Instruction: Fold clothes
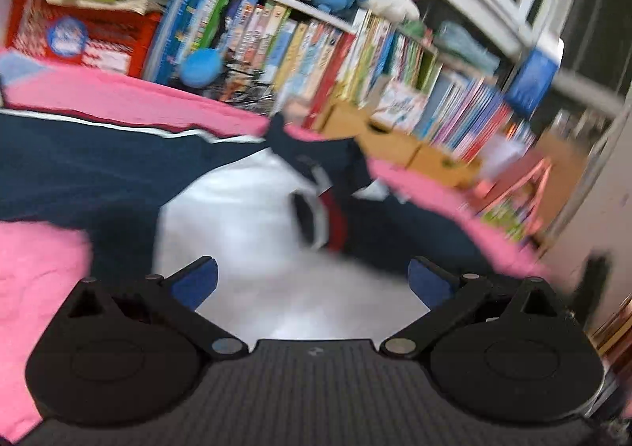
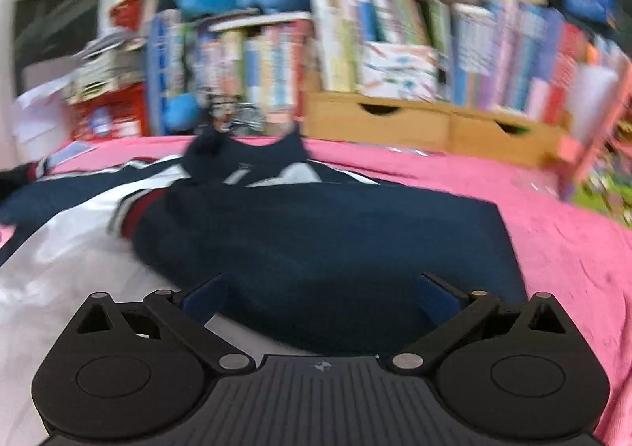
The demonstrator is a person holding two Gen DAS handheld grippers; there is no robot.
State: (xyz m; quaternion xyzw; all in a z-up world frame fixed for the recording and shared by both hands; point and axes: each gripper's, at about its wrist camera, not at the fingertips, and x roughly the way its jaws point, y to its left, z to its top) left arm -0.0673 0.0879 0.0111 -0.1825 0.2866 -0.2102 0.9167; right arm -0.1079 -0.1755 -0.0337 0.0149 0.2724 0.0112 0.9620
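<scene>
Upper frame: bookshelf (image 2: 395, 39) packed with books; wooden drawers (image 2: 434, 126) closed; both grippers (image 1: 312, 280) (image 2: 320, 296) gape, empty, over jacket (image 2: 316, 233).

Right gripper (image 2: 322, 298), jaws wide and empty, over the navy-and-white jacket (image 2: 316, 233) on the pink bed (image 2: 553, 233), bookshelf (image 2: 395, 51) far behind.

1 navy-white jacket (image 2: 316, 233), 1 pink cover (image 2: 553, 233), 2 wooden drawers (image 2: 434, 126), 2 grippers: left gripper (image 1: 312, 282), right gripper (image 2: 322, 294).
</scene>
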